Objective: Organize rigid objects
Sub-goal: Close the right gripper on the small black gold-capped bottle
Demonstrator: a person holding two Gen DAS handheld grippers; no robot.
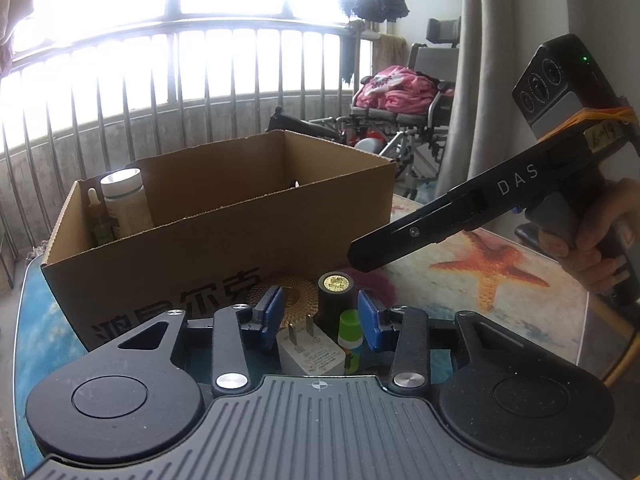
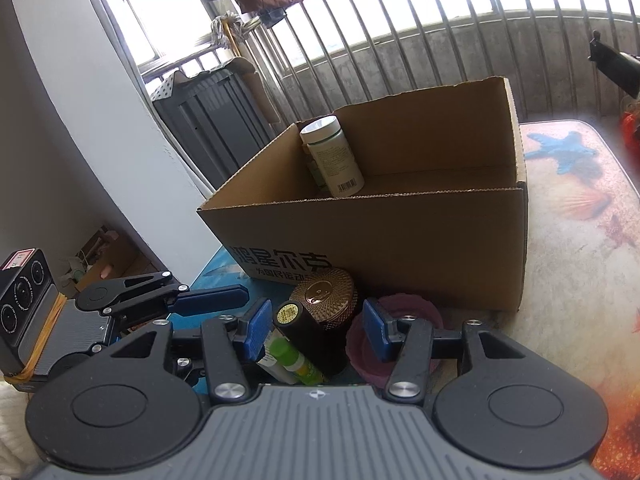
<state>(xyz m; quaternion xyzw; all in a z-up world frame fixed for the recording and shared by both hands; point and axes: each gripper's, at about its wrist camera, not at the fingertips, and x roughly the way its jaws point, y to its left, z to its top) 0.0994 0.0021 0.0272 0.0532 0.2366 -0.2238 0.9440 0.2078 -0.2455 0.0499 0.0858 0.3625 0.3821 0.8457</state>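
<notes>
Left wrist view: the left gripper [image 1: 318, 318] hangs just in front of the cardboard box [image 1: 224, 236], its blue pads partly apart and pressing on nothing, with the white charger [image 1: 310, 354], green-capped tube [image 1: 350, 338] and black cylinder [image 1: 335, 294] lying between them. The right gripper [image 2: 314, 330], also before the box, stands partly open around the black cylinder and gripping nothing. A white bottle [image 2: 334, 156] stands in the box's far left corner.
</notes>
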